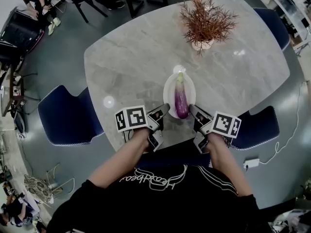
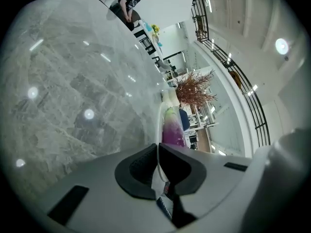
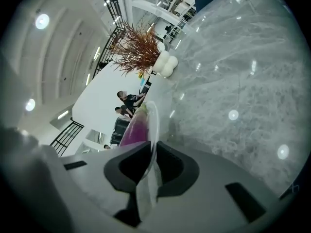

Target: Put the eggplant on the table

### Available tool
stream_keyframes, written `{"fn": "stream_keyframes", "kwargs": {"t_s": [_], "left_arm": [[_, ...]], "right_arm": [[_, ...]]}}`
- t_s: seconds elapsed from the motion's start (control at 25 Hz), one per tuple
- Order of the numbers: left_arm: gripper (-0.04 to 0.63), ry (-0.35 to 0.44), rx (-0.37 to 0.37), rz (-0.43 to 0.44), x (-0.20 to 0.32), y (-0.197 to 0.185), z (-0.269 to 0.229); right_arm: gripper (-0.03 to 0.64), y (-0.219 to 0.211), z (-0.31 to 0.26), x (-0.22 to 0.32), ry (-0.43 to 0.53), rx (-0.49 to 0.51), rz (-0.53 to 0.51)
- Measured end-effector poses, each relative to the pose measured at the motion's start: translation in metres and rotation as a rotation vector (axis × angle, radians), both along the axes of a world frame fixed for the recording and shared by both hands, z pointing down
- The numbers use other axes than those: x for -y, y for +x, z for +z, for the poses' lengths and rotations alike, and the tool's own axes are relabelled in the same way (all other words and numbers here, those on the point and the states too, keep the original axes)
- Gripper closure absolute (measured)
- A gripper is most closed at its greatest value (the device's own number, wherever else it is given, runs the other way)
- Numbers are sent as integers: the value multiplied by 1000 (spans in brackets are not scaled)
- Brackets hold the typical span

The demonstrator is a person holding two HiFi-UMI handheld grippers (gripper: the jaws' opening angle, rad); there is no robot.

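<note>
A purple eggplant [image 1: 181, 102] with a green stem lies on a white plate [image 1: 169, 89] near the front edge of the grey marble table [image 1: 136, 57]. My left gripper [image 1: 164, 111] is shut on the plate's near left rim. My right gripper [image 1: 193, 110] is shut on its near right rim. In the left gripper view the plate's thin rim [image 2: 159, 123] runs between the shut pads of the left gripper [image 2: 157, 152], with the eggplant [image 2: 172, 130] just beyond. In the right gripper view the plate rim [image 3: 154, 123] is likewise pinched by the right gripper [image 3: 151, 152], with the eggplant [image 3: 132, 129] beside it. Whether the plate rests on the table I cannot tell.
A potted dried red-brown plant [image 1: 205, 21] stands at the table's far side. Blue chairs stand at the left [image 1: 68, 115], right front [image 1: 257, 127] and far right [image 1: 274, 23]. People sit beyond the table at the upper left [image 1: 41, 1]. A white adapter [image 1: 251, 163] lies on the floor.
</note>
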State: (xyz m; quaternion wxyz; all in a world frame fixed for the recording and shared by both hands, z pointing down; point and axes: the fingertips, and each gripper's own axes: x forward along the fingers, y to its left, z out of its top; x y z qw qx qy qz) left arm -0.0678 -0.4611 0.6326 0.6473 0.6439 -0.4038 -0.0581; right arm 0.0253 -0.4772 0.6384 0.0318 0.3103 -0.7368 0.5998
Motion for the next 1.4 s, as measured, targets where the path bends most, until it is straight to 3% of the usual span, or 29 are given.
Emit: {"fn": "stream_keyframes", "kwargs": {"t_s": [0.48, 1.16, 1.4], "left_arm": [[575, -59, 15, -23, 4, -5, 30], [575, -98, 5, -24, 3, -4, 41], [574, -99, 46, -17, 2, -5, 41]], "right_arm": [[574, -4, 29, 3, -64, -65, -8], [574, -4, 36, 2, -54, -179, -53], [572, -5, 37, 1, -57, -204, -45]]}}
